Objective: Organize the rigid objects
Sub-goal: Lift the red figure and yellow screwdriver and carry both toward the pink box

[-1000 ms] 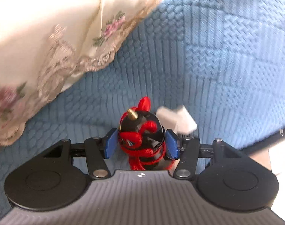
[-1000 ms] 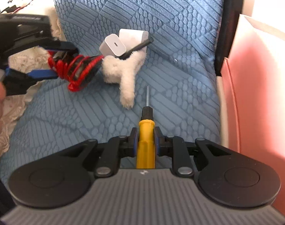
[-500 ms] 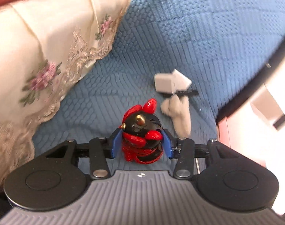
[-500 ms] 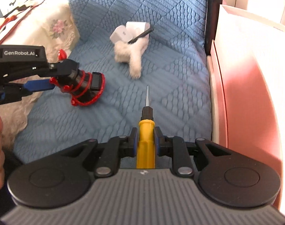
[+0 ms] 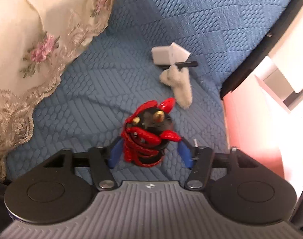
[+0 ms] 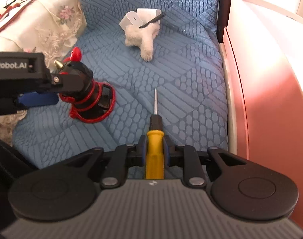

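A blue quilted cushion [image 6: 171, 91] fills both views, with a cream lace-edged floral cloth [image 5: 31, 45] at its far left and a pink-lit white panel [image 6: 267, 91] along its right edge. Near the left of the cushion sits the black figure wound in red cord [image 5: 148, 137], its base on the fabric and brass studs on top. The left gripper [image 5: 150, 152] flanks it: its jaws have just been opening, and in the left wrist view the blue pads [image 5: 115, 152] stand clear of the figure on either side, though it is between them. From the right wrist view that gripper's black arm bears white lettering, partly cut off, reading "nRobot.AI". Nearer and to the right, the right gripper [image 6: 154, 149] is clamped on the yellow handle of a screwdriver [image 6: 153, 155], its thin shaft pointing away over the cushion. Farther off lie a fluffy white toy [image 6: 143, 35], two white chargers [image 6: 131, 21] and a black stick [image 6: 151, 21], clustered together.
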A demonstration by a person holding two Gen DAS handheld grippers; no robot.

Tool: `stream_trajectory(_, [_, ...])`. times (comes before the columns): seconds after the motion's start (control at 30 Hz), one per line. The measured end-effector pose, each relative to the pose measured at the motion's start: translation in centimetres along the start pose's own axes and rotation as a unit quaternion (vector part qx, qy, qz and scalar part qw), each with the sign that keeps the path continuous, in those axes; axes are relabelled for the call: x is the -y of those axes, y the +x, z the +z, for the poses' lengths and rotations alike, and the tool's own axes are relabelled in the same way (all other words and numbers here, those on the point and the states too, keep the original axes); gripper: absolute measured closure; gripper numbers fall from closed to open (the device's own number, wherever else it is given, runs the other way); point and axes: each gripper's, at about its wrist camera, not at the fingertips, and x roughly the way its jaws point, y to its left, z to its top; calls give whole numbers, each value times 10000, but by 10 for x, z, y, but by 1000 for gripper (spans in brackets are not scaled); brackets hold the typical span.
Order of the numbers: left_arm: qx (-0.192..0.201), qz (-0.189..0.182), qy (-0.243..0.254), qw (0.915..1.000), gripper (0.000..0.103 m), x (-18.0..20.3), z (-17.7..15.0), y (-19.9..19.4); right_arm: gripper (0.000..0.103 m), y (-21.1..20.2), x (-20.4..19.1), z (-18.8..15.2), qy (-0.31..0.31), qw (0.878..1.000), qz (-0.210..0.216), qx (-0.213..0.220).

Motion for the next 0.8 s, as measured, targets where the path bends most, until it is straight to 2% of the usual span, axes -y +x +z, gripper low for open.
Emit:
stream_trajectory(0.1, [-30, -122, -94, 9999, 33, -2, 2, 2, 81, 3, -2, 1, -59, 10000, -51, 41])
stream_trajectory(0.27, [35, -31, -13, 10000, 33, 0, 3, 7, 82, 4, -8, 1, -335, 9992, -166, 107])
stream_trajectory(0.47, [37, 66, 103, 9999, 36, 3, 9, 14, 83, 0, -5, 4, -154, 9995, -156, 235])
stream_trajectory(0.6, [86, 65, 92, 9999, 37, 3, 11, 12, 83, -7, -1, 13, 26, 9997, 22, 225])
stream_trajectory(0.8, [182, -172, 179, 9995, 38, 7, 9, -3, 84, -25, -1, 23, -54, 9989, -11, 469])
